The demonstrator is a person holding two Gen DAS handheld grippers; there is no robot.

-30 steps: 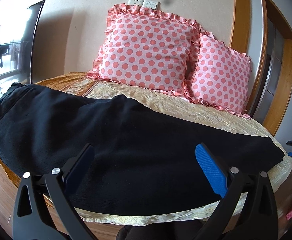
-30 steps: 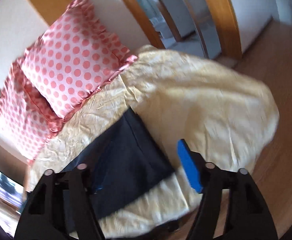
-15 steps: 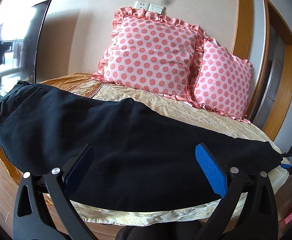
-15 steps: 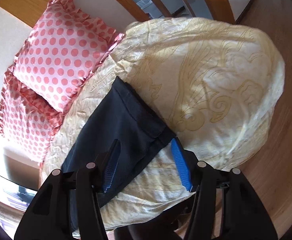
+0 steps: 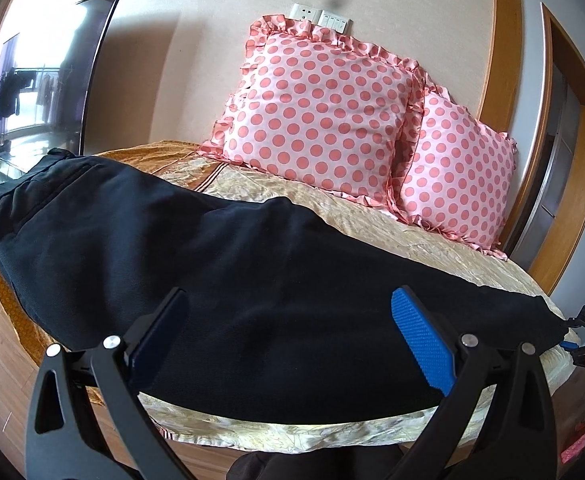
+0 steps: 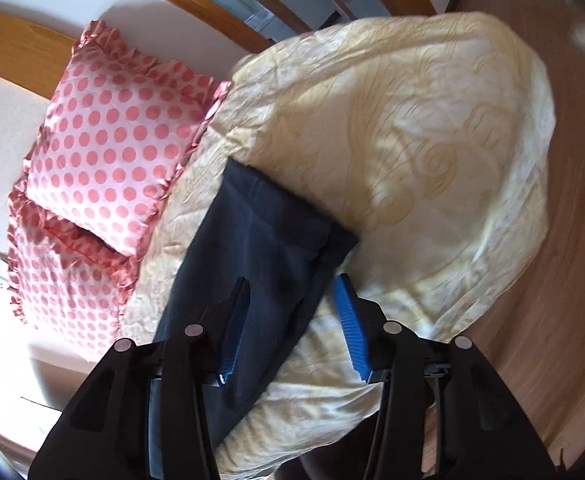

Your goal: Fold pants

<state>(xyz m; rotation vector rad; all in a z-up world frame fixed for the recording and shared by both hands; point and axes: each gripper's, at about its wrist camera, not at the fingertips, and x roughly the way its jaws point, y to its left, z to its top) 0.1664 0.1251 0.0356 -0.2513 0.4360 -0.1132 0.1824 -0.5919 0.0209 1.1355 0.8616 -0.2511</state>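
The black pants [image 5: 220, 280] are laid lengthwise across the bed [image 5: 412, 240], with 2 dotted pillows [image 5: 324, 120] seen beyond them. The left gripper [image 5: 288, 332] is held with its fingers [image 5: 420, 336] spread wide and released; the mid-leg cloth lies past and between them, untouched. The right gripper [image 6: 292, 320] is closing, its fingers [image 6: 350, 320] set either side of the hem's near corner, not yet pressed on it.

One pair of black pants [image 5: 220, 280], two polka-dot pillows [image 5: 316, 112], one bedspread [image 6: 432, 128].
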